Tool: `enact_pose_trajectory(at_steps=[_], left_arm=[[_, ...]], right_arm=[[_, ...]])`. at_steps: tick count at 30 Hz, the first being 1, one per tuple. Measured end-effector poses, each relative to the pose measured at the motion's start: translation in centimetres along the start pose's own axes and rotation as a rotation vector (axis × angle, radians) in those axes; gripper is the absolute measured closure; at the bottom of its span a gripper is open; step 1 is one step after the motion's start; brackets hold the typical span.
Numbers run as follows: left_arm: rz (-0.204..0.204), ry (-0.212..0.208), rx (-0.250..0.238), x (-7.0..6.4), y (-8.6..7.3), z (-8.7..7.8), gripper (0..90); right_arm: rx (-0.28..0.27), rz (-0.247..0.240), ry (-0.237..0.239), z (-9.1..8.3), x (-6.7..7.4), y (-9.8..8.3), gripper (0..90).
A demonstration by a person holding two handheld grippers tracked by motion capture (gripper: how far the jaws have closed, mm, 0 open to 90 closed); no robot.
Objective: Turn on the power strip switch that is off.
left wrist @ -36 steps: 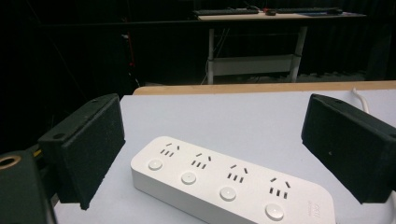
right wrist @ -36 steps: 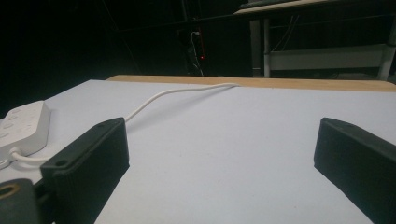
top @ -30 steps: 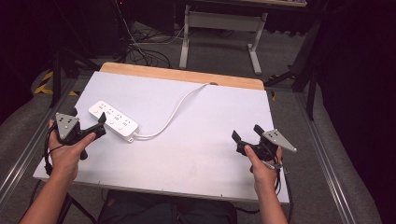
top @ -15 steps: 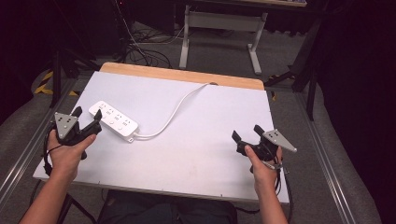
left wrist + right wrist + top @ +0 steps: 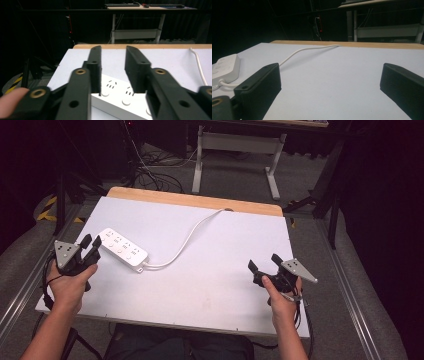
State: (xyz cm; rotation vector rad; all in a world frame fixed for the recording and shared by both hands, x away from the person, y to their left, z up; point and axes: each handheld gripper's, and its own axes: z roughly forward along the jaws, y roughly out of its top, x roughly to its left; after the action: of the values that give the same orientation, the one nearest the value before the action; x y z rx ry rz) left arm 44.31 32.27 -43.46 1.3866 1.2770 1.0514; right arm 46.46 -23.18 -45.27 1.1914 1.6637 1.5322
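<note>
A white power strip (image 5: 122,250) lies at an angle on the left part of the white table top (image 5: 215,285). Its white cable (image 5: 187,240) curves away to the table's far edge. My left gripper (image 5: 91,241) hovers at the strip's left end, jaws parted with a narrow gap and nothing between them. In the left gripper view the gripper (image 5: 112,51) looks over the power strip (image 5: 117,97), whose sockets sit just below the jaws. My right gripper (image 5: 263,262) is held near the table's right front, far from the strip. In its own view the right gripper (image 5: 329,67) stands wide open over bare table, with the power strip (image 5: 224,66) at far left.
A wooden strip (image 5: 200,200) borders the table's far edge. Behind it a desk frame (image 5: 235,150) stands on the floor among loose cables (image 5: 150,175). Metal rails (image 5: 350,290) run along both sides of the table.
My left gripper has edged forward, closer to the power strip's left end. The right gripper has stayed almost where it was.
</note>
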Motion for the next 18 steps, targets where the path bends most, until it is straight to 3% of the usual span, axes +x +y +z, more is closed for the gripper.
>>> enact_pose_trajectory(at_steps=[2,5,10,18], left_arm=[[0.000,0.002,0.015,0.1,-0.1,0.1,80.8],[-0.006,0.005,0.020,0.3,-0.1,0.1,86.9],[-0.003,0.018,0.019,0.8,-0.1,0.2,89.9],[0.003,0.003,0.033,1.1,-0.2,0.9,90.0]], right_arm=[[0.000,0.003,0.002,0.0,0.0,0.0,3.7],[-0.002,0.004,0.002,-0.1,0.0,0.0,3.8],[-0.003,0.007,0.001,-0.1,-0.1,0.0,3.7],[-0.001,0.011,0.003,0.0,-0.1,0.0,3.8]])
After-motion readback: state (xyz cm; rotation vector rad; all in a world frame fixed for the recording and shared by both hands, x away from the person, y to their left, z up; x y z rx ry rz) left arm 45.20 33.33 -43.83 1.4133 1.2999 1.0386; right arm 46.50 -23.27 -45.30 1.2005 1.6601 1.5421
